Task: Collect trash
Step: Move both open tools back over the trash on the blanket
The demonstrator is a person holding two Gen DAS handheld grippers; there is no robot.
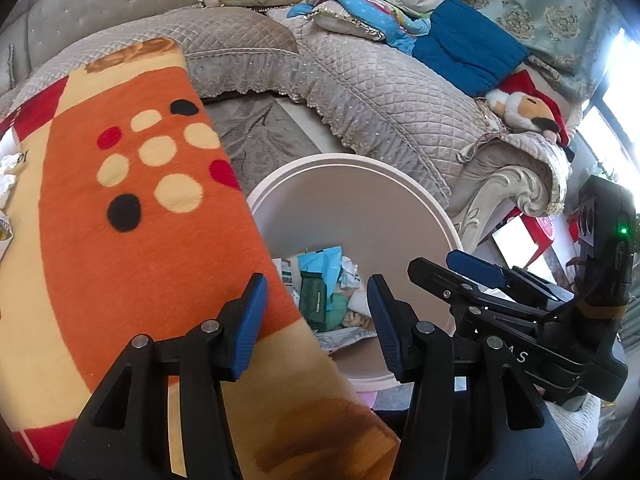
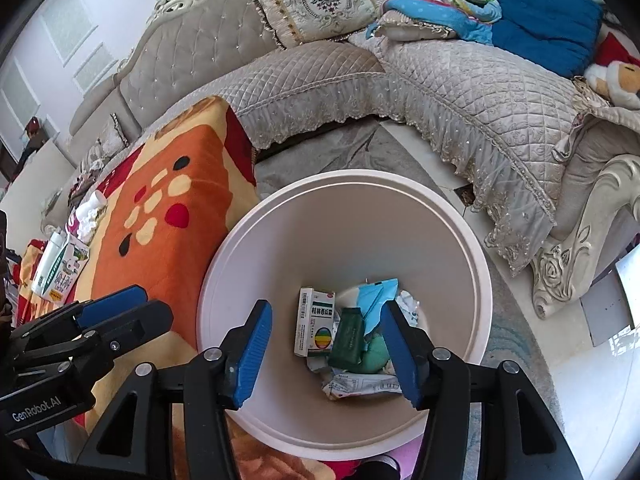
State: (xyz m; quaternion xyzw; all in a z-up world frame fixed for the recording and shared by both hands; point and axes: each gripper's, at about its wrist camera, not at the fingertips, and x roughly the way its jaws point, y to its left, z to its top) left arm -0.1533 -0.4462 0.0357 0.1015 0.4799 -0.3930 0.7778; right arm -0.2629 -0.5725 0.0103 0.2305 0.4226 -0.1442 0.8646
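Observation:
A pale pink round bin (image 2: 344, 178) stands on the floor beside a table draped in an orange spotted blanket (image 2: 168, 216). At its bottom lie a white medicine box (image 2: 316, 322), a dark green packet (image 2: 350, 336), a light blue wrapper (image 2: 376, 296) and crumpled printed paper (image 2: 360, 386). My right gripper (image 2: 326, 312) hangs open over the bin with nothing between its blue pads. My left gripper (image 1: 316, 292) is open too, empty, above the bin's (image 1: 352, 160) left rim and the blanket's edge. On the blanket lie a green-and-white carton (image 2: 60, 268) and white crumpled tissue (image 2: 90, 212).
A grey quilted corner sofa (image 2: 460, 80) curves behind the bin, with an ornate cushion (image 2: 320, 0), a blue blanket (image 2: 544, 16) and a plush toy (image 1: 524, 110). Its carved armrest (image 2: 580, 240) stands right of the bin. A grey patterned rug (image 1: 260, 136) covers the floor.

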